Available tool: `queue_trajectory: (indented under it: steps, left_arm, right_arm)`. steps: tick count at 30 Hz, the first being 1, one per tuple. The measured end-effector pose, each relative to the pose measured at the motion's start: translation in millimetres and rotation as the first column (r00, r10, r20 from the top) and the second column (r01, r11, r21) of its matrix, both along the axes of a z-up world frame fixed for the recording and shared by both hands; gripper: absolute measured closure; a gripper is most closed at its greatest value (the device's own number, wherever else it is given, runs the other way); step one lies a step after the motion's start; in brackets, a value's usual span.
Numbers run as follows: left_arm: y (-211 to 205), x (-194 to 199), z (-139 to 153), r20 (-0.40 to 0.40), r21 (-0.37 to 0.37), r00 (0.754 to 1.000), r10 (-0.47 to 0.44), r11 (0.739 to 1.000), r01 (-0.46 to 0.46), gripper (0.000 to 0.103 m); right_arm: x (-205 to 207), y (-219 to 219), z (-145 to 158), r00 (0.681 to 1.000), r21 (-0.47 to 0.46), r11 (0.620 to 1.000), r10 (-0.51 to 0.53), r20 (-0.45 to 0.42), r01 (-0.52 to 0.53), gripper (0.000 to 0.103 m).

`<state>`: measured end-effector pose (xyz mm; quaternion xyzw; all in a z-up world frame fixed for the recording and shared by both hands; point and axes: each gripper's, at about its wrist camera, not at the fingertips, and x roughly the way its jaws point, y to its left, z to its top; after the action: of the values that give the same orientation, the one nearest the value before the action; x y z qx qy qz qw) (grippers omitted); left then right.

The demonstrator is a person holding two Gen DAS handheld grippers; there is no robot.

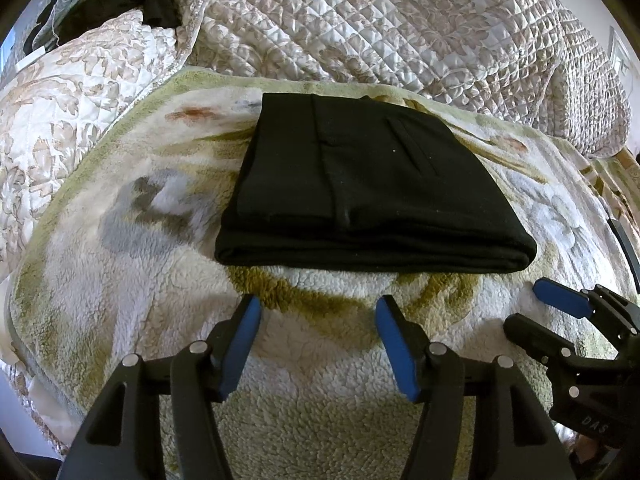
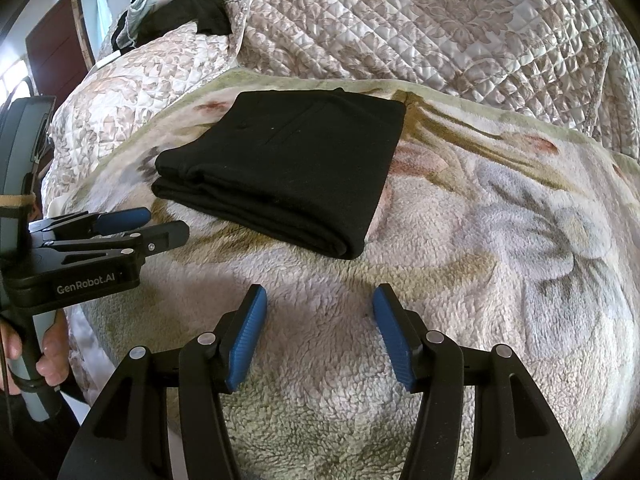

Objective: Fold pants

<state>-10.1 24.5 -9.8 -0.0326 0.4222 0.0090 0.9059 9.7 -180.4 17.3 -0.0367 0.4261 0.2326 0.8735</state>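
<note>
The black pants [image 1: 360, 188] lie folded into a thick rectangle on a fleece floral blanket [image 1: 120, 280]; they also show in the right wrist view [image 2: 288, 168]. My left gripper [image 1: 318, 308] is open and empty, a short way in front of the fold's near edge. My right gripper [image 2: 320, 298] is open and empty, in front of and to the right of the pants. The right gripper also shows in the left wrist view [image 1: 532, 304], and the left gripper in the right wrist view [image 2: 168, 222], held in a hand.
The blanket [image 2: 500, 240] covers a bed with a quilted beige bedspread [image 1: 400, 20] behind it. Dark clothes [image 1: 120, 4] are piled at the far left. A dark wooden door [image 2: 56, 44] stands at the left. The bed's edge drops off at the lower left.
</note>
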Motion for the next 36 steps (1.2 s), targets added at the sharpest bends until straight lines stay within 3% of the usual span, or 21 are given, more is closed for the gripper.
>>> queue_trajectory:
  steps: [9,36]
  left_arm:
    - [2.2,0.2,0.2,-0.009,-0.028,1.000,-0.003,1.000,0.003,0.035]
    - [-0.8,2.4,-1.8,-0.016,0.021,1.000,-0.014,1.000,0.015,0.033]
  right_arm:
    - [-0.4,1.4,-0.1,1.000,-0.003,1.000,0.005,0.003,-0.005,0.044]
    - [-2.8,2.4,3.4,0.998,-0.059,0.998,0.007,0.058,-0.004,0.043]
